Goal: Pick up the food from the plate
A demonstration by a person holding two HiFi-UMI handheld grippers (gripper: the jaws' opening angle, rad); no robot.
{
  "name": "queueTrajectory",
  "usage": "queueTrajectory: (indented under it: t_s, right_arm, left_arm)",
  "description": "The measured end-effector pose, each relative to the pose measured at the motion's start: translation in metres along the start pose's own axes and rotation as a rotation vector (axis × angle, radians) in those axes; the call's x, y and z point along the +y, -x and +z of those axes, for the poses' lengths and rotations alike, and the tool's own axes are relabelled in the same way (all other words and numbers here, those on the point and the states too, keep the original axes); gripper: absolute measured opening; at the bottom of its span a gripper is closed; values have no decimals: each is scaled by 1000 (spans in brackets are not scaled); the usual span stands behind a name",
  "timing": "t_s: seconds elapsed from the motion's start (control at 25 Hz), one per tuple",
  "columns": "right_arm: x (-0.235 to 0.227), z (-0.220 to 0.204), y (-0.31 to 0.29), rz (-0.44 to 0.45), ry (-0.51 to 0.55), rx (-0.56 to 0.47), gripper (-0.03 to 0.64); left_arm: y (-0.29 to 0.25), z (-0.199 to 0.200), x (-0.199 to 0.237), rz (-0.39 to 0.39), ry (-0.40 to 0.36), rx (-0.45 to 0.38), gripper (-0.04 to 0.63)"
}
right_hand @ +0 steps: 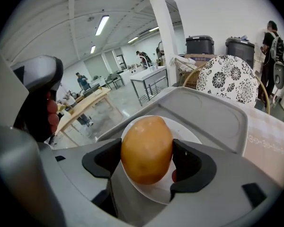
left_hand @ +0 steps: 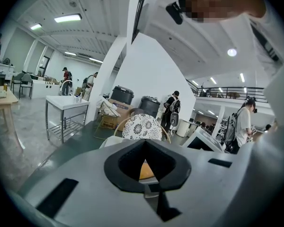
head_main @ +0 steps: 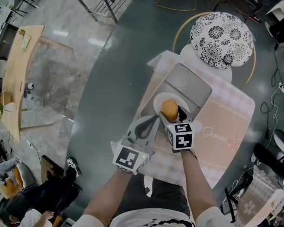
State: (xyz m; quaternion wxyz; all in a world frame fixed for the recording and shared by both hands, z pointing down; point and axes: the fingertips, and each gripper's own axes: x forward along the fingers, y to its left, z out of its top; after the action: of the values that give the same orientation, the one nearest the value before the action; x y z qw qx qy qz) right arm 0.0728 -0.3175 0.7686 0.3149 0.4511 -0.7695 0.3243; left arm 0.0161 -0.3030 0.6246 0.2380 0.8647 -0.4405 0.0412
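An orange, egg-shaped piece of food [head_main: 169, 109] [right_hand: 146, 148] lies on a small white plate [head_main: 157, 102] [right_hand: 191, 137], which stands in a grey tray [head_main: 191, 82] [right_hand: 213, 115]. My right gripper [head_main: 173, 114] [right_hand: 146, 161] is open, with the dark pads [right_hand: 191, 167] close on either side of the food. My left gripper [head_main: 154, 120] [left_hand: 146, 167] hovers just left of the plate, shut with nothing in it. A sliver of the food [left_hand: 146, 172] shows through the hole between its curved pads.
The tray rests on a table with a pink checked cloth [head_main: 227, 126]. Behind it stands a chair with a black-and-white floral cushion [head_main: 221, 33] [right_hand: 227, 79] [left_hand: 142, 126]. A wooden table [head_main: 19, 70] is far left. Several people stand in the background.
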Motion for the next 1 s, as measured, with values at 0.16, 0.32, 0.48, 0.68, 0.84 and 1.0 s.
queueTrajectory:
  t_s: [0.16,0.32,0.48,0.68,0.84,1.0]
  right_arm:
    - [2,7,9,45,-55,-37,322]
    - [4,28,34,86,-100,-120,322]
    - [13,54,71,115,-109,-209,322]
    - [29,82,124,135,-117,-319,322]
    - [43,95,166,139,-122,-393,322]
    - [60,101,204,131,-117,-453,322]
  left_arm:
    - [4,3,-3,5,-3,-1,5]
    - [11,13,-13,5,-17,-6,5]
    - [23,28,-28,-1,-41,-6,5]
    - [47,49,-49,-22,-60,-16,5]
    - [68,70,-69,-43,-88,-29,5]
    - [95,84,-85,-51,-110,-38,5]
